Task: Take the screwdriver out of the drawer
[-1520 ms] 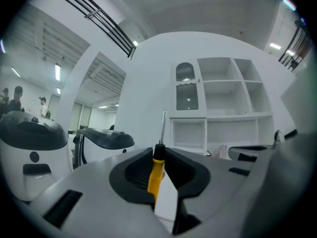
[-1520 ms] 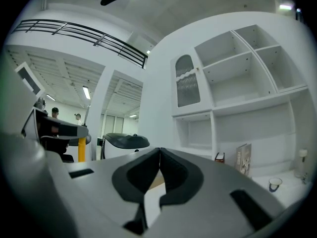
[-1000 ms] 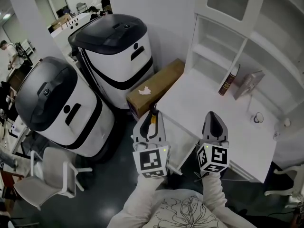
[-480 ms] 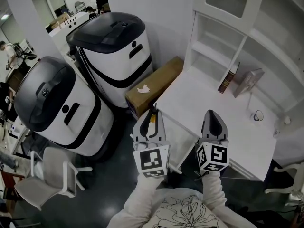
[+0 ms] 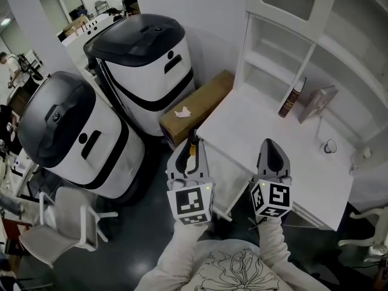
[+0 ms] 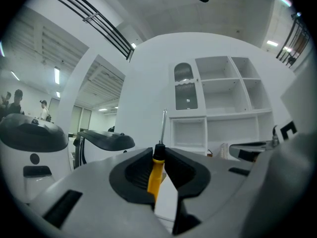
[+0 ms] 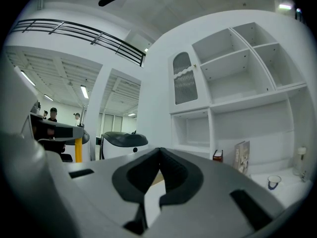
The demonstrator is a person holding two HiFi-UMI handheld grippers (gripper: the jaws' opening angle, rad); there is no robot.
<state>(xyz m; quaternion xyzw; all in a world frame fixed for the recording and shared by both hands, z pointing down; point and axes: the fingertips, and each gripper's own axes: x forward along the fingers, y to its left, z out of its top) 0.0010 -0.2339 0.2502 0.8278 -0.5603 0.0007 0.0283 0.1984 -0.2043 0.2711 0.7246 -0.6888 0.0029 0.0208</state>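
Observation:
My left gripper (image 5: 193, 143) is shut on a screwdriver (image 6: 156, 170) with a yellow handle and black collar. Its metal shaft (image 6: 163, 127) sticks up and forward past the jaws. In the head view the screwdriver (image 5: 193, 151) shows between the left jaws, near the left corner of the white desk (image 5: 254, 126). My right gripper (image 5: 271, 145) hovers over the desk's front edge, its jaws closed tip to tip with nothing between them; in the right gripper view the right gripper (image 7: 159, 151) points level at the white shelving. No drawer shows plainly in any view.
Two large white and black machines (image 5: 145, 65) (image 5: 73, 132) stand left of the desk, with a brown cardboard box (image 5: 197, 109) against the wall. On the desk are a dark spray can (image 5: 291, 100), a leaning book (image 5: 318, 105) and a small cup (image 5: 329, 148). A white chair (image 5: 66, 223) stands lower left.

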